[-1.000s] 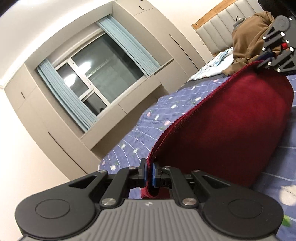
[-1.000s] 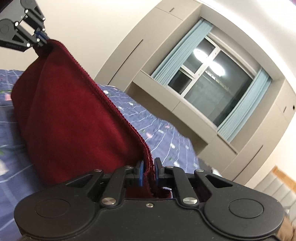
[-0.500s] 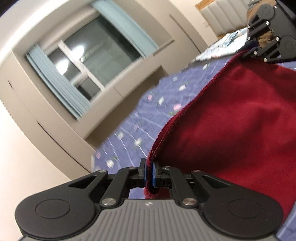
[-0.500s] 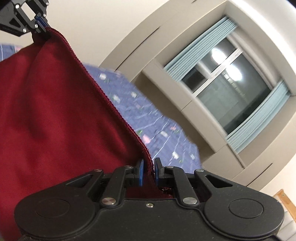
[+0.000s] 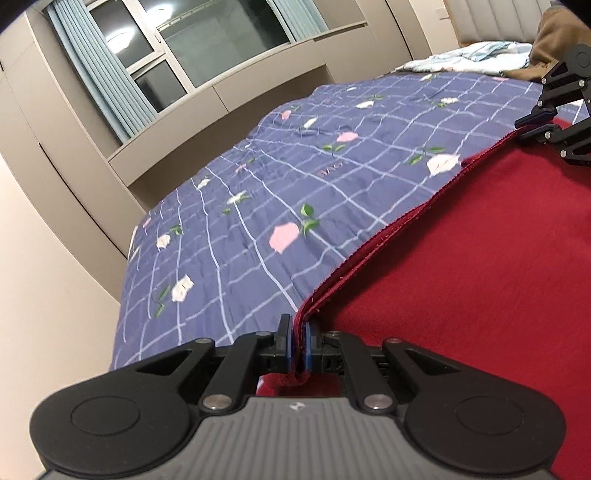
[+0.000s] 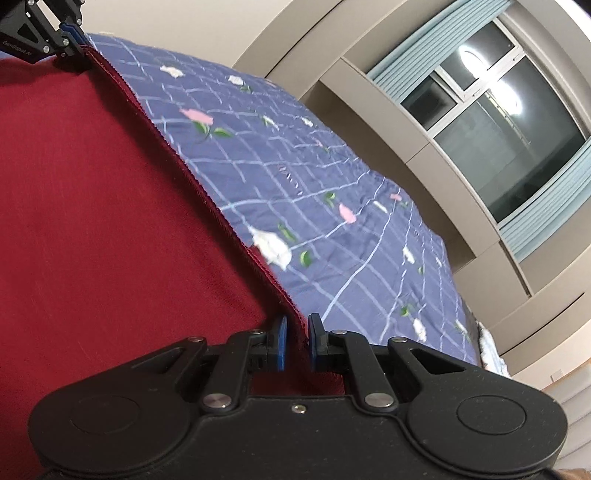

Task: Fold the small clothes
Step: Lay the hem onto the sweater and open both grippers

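A dark red garment (image 5: 461, 266) lies spread low over the blue checked bedspread (image 5: 280, 192), doubled along its far edge. My left gripper (image 5: 298, 345) is shut on one corner of that edge. My right gripper (image 6: 295, 341) holds the other corner of the red garment (image 6: 110, 221); its blue pads stand slightly apart with the cloth edge between them. The right gripper also shows in the left wrist view (image 5: 543, 122), and the left gripper shows in the right wrist view (image 6: 70, 35).
The bedspread (image 6: 332, 184) with flower prints stretches beyond the garment. A brown garment (image 5: 554, 40) and pale bedding (image 5: 465, 59) lie at the head of the bed. A window with blue curtains (image 5: 207, 44) and beige cupboards line the wall.
Both grippers have lowered and carried the garment's held edge forward, so the cloth now lies folded flat on the bed instead of hanging. The right gripper's pads have parted slightly.
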{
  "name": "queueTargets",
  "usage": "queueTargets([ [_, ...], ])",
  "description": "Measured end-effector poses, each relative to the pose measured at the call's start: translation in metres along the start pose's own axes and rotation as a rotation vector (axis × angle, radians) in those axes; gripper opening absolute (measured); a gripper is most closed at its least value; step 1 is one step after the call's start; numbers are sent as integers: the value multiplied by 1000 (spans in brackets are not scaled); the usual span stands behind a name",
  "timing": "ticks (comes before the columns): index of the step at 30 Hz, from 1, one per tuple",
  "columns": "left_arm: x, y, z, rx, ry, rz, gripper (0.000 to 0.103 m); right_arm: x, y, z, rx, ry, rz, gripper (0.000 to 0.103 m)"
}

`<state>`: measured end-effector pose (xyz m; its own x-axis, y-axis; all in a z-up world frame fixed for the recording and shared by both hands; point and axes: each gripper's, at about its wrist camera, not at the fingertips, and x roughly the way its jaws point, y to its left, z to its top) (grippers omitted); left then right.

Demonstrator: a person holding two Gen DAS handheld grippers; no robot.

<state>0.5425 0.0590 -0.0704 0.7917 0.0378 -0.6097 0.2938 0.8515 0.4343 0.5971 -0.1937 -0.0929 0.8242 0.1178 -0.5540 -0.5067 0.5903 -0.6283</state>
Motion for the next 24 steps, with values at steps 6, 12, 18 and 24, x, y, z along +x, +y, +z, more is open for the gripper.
queueTargets([
  [6, 12, -8, -7, -16, 16, 1, 7, 7, 8, -9, 19, -12, -20, 11],
  [12, 14, 0, -3, -43, 18, -7, 12, 10, 1, -6, 31, -12, -57, 11],
  [18, 21, 10, -2, -138, 55, -33, 16, 18, 4, -5, 19, 7, -71, 11],
  [24, 25, 25, 2, -262, 95, -44, 30, 17, 0, -3, 28, 16, -115, 50],
])
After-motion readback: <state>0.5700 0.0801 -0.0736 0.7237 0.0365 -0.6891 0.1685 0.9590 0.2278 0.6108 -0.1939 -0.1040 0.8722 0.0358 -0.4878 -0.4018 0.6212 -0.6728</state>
